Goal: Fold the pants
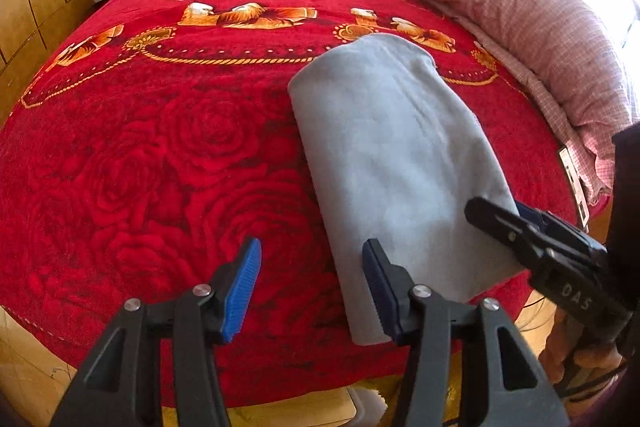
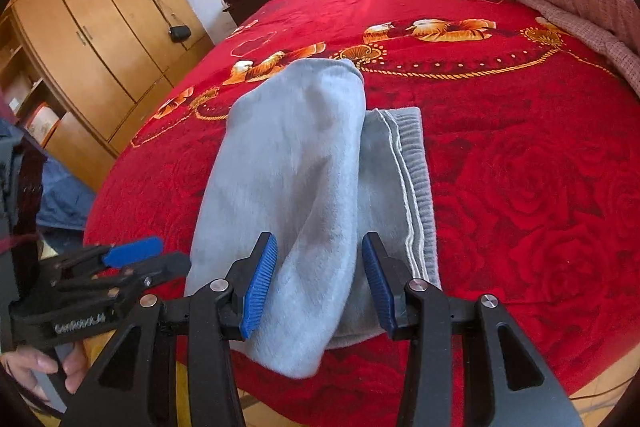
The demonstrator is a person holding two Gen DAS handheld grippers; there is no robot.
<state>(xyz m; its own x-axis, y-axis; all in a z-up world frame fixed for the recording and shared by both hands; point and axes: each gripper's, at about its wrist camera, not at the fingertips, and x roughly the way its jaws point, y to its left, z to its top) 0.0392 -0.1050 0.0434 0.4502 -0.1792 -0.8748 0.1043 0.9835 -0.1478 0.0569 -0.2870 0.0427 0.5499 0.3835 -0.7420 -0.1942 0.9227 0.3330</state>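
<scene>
Right wrist view: the grey pants (image 2: pixel 296 187) lie folded near the bed's (image 2: pixel 520 167) edge. Both the right gripper (image 2: pixel 316 279) and left gripper (image 1: pixel 312 287) hang spread, holding nothing. The fold looks nearly finished; next probably a final tidy.

Grey pants (image 2: pixel 304 195), folded, on bed

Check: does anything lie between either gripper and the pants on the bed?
Nothing visible does. The grey pants lie folded on the red blanket. The right gripper hangs over their near end, fabric showing between its pads. The left gripper is open at their left edge, over bare blanket.
</scene>
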